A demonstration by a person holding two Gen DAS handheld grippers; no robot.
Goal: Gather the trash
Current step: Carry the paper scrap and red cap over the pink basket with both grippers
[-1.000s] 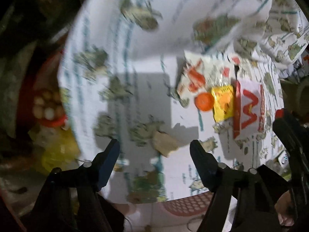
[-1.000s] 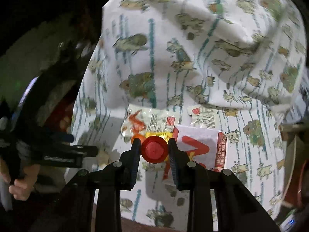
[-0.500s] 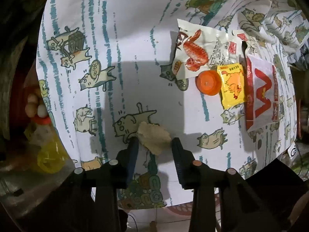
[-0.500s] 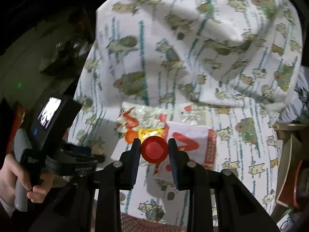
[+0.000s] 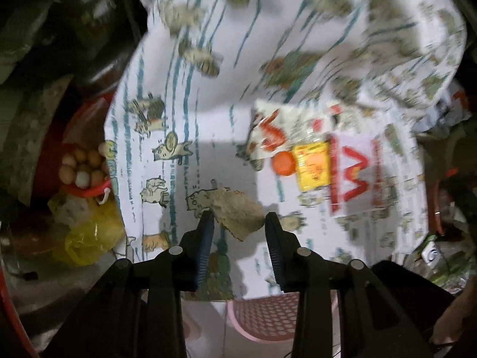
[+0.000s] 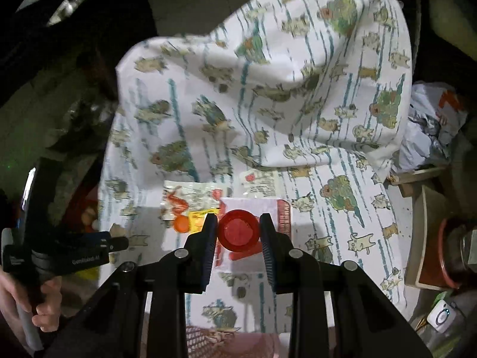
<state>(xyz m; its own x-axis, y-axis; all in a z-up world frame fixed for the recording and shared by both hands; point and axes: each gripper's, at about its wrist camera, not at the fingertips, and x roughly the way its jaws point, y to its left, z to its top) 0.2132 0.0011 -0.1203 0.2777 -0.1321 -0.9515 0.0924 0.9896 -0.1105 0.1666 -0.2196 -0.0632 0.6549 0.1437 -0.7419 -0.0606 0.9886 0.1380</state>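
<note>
**Operator:** Holding a piece in each gripper now. Where does the drop point lie from here?

**Guide:** Check the left wrist view first. Your left gripper (image 5: 238,222) is clamped on the brown scrap (image 5: 237,213), which sits between the pads at lower centre of the frame, clear of the printed cloth (image 5: 208,104). The pink mesh basket (image 5: 265,313) shows at the bottom edge, directly below the jaws and nearer to you than the scrap. You point steeply down, so in my judgement a short pull back toward the bottom of the frame puts the scrap over the basket rim.

**Operator:** And the right side?

**Guide:** Your right gripper (image 6: 238,234) is closed on the red cap (image 6: 238,234), held at frame centre with its round face toward the camera. The same basket (image 6: 208,332) appears at the bottom centre of that view. Your right hand tilts down less steeply, so expect to tip it further before releasing.

**Operator:** What stays on the cloth?

**Guide:** An orange cap (image 5: 283,163), a yellow sachet (image 5: 313,164), a shrimp-print wrapper (image 5: 274,128) and a white packet with red lettering (image 5: 354,176), grouped right of centre in the left wrist view. That group lies nearer your right hand.
</note>
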